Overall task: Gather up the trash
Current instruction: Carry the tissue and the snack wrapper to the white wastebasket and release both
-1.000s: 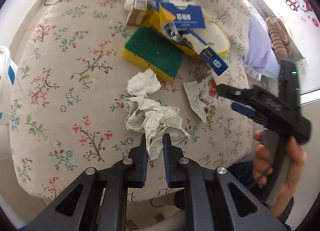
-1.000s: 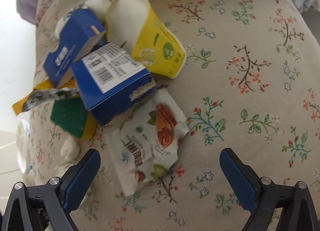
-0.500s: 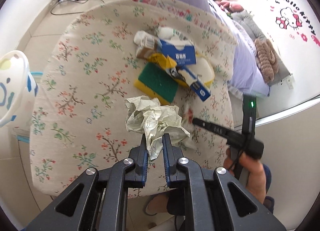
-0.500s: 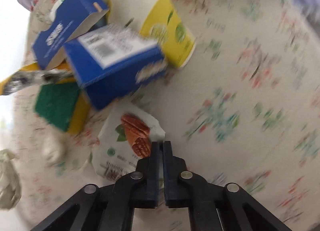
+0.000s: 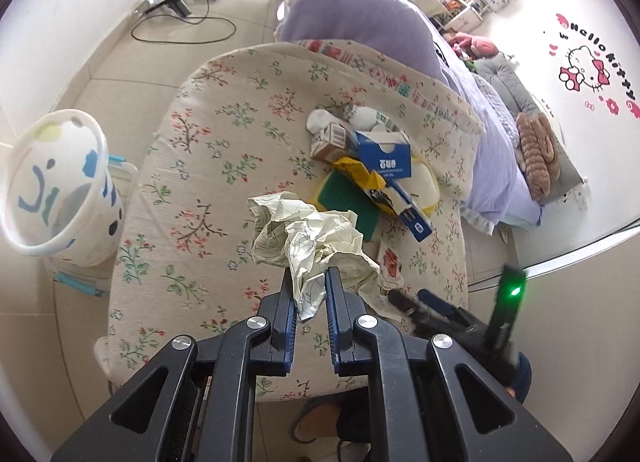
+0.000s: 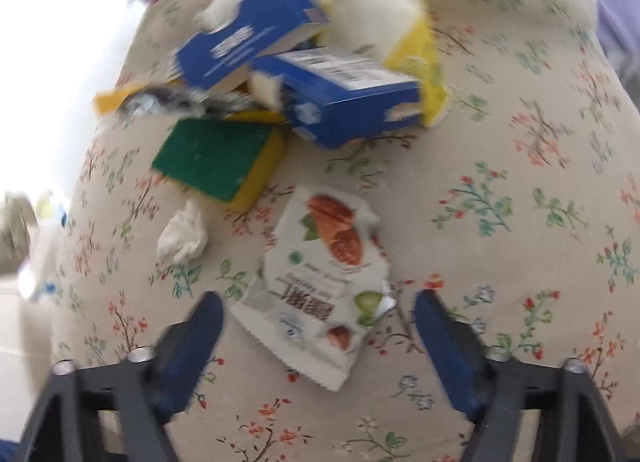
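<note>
My left gripper (image 5: 308, 282) is shut on a crumpled pale paper wad (image 5: 304, 236), held up above the floral cushion (image 5: 208, 166). My right gripper (image 6: 316, 302) points down at a white nut snack wrapper (image 6: 320, 282) lying flat on the cushion; its jaws are opening, the wrapper lies between them and the pads do not touch it. That gripper (image 5: 424, 302) also shows low right in the left wrist view, over the wrapper (image 5: 390, 264). A small white tissue ball (image 6: 182, 238) lies left of the wrapper.
Further back lies a pile: green and yellow sponge (image 6: 216, 158), two blue boxes (image 6: 348, 98), a yellow paper cup (image 6: 400, 14), a brown carton (image 5: 330, 140). A white patterned bin (image 5: 56, 186) stands left of the cushion. A purple pillow (image 5: 360, 26) and bed lie beyond.
My left gripper has risen and drawn back with the paper wad, bringing the bin into view. My right gripper shut near the wrapper, then spread wide again, and the wrapper stays on the cushion.
</note>
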